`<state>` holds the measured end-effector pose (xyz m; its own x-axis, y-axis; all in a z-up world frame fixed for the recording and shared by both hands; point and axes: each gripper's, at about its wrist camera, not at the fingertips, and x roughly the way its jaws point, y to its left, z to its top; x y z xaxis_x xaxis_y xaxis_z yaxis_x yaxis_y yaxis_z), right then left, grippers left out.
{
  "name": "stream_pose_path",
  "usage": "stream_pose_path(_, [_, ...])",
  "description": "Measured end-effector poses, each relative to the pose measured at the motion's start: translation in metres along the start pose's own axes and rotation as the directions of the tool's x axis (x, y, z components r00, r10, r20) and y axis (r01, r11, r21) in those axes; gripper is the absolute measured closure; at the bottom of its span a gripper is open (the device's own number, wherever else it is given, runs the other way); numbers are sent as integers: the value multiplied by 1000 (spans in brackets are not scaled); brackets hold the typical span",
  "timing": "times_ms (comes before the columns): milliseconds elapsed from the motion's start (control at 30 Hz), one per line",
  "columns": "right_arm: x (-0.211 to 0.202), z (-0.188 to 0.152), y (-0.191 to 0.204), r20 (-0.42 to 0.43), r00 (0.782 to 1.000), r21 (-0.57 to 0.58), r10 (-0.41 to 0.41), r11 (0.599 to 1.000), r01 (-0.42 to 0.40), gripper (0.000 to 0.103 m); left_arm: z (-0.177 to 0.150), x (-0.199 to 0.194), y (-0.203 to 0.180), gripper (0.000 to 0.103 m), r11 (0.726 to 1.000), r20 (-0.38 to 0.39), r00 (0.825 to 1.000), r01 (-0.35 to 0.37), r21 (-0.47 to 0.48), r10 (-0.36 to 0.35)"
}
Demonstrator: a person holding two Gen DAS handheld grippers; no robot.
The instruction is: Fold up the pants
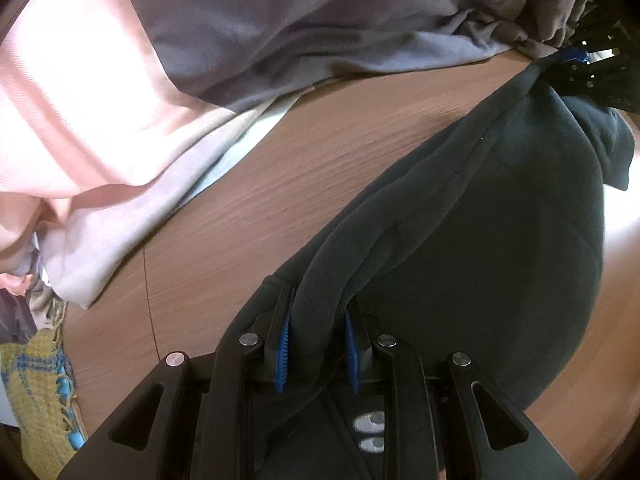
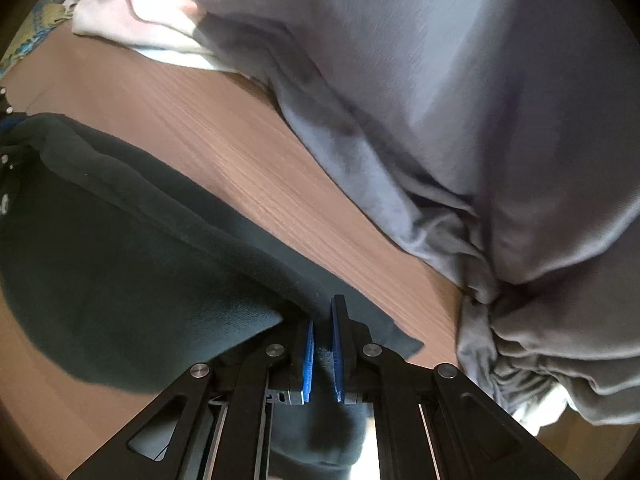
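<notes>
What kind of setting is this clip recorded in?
Probably a home laundry-folding spot: a wood-grain table with dark pants pinched by both grippers, loose grey and pink garments piled behind, and a woven yellow-blue cloth at the edge.

The dark pants (image 1: 500, 220) run past the lower edge of the left wrist view, so their near end is cut off — and a fold is swallowed between the left gripper (image 1: 318, 344) pads. Beyond the pants, the grey garment (image 2: 460, 100) spills out of the frame, its full shape unknowable. The right gripper (image 2: 322, 354) hides the fabric edge it pinches. Left of the pants, a yellow woven cloth (image 1: 36, 396) is clipped by the rim — too little shows to name it.
</notes>
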<state>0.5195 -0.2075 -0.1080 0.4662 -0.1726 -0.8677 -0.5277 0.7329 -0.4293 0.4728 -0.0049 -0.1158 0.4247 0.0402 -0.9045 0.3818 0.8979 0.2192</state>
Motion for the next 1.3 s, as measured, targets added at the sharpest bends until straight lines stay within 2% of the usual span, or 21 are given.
stream_pose_path(233, [39,8,0,-51,998,-1,36,999,-36,95,9,9,6,73,1000,5,1000,3,-18,-3])
stream_pose_path(367, [47,10,2,-34,999,13,34,999,-34,94,13,10,9,49,998,15,998,-52,-34,53])
stream_pose_path(400, [48,9,2,-28,999,18,37,999,-37,92,15,10,10,47,997,21,998,-62,-37,62])
stream_pose_path(500, [46,7,3,-12,1000,22,18,1000,-17,76,19,0,11,42,995,48,994,-92,-49,94])
stream_pose_path(567, [37,4,-1,28,1000,50,-8,999,6,58,21,-11,8,36,991,84,989,-121,-49,125])
stream_pose_path(633, [22,0,-8,79,997,99,-12,995,4,50,20,-23,3,33,990,125,983,-133,-47,138])
stream_pose_path(700, [3,-5,-13,131,991,140,-20,990,2,49,18,-35,-1,33,990,155,978,-132,-56,140])
stream_pose_path(867, [-44,-27,-14,251,967,215,-32,976,-24,49,7,-69,-10,33,990,233,969,-45,-136,76])
stream_pose_path(1033, [-73,-62,-22,346,938,317,-22,944,-95,49,-9,-100,-26,33,976,325,945,38,-214,34])
stream_pose_path(1167, [-90,-91,-21,403,915,367,-21,920,-140,49,-19,-111,-44,33,964,363,932,89,-250,8])
stream_pose_path(1300, [-96,-123,-21,439,897,426,-50,891,-158,48,-24,-110,-64,33,955,359,933,121,-272,-16])
